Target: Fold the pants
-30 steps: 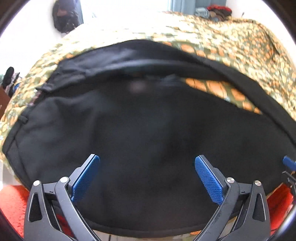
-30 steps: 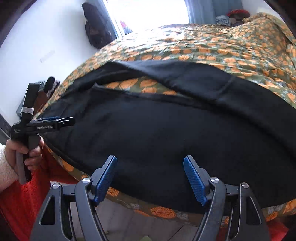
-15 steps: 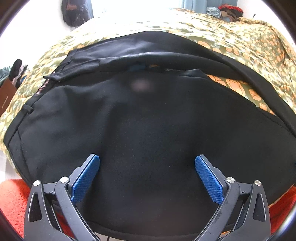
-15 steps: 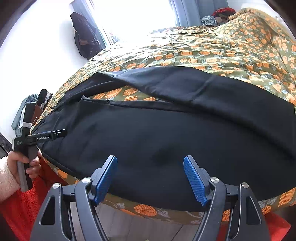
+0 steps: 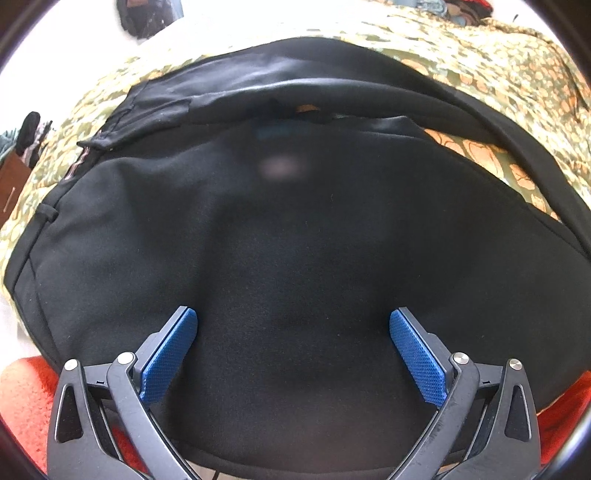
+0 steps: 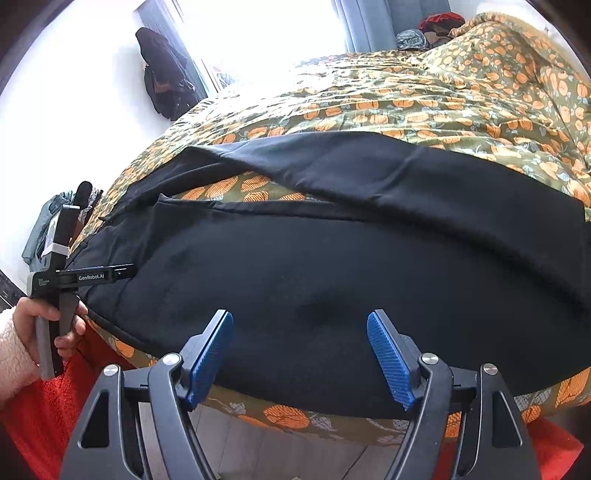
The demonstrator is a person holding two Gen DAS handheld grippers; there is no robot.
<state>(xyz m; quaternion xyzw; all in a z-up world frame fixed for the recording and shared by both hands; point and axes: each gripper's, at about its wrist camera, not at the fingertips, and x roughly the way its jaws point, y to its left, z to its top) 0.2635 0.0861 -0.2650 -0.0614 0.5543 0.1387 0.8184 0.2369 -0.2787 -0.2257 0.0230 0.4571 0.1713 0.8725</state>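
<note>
Black pants (image 5: 295, 229) lie spread across the near edge of the bed, waistband at the left, two legs running right with a strip of bedspread between them (image 6: 332, 258). My left gripper (image 5: 291, 332) is open and empty, low over the seat area near the waistband. My right gripper (image 6: 299, 332) is open and empty, over the near leg close to the bed's edge. The left gripper, held by a hand, also shows at the left of the right wrist view (image 6: 92, 277).
The bed has an olive bedspread with orange pumpkins (image 6: 424, 103). A red rug (image 6: 40, 417) lies on the floor below the bed's edge. A dark coat (image 6: 164, 77) hangs on the white wall. Clothes (image 6: 432, 27) are piled beyond the bed's far end.
Both grippers have moved closer in over the pants, the left gripper shifting towards the waistband. Both stay open; the pants have not moved.
</note>
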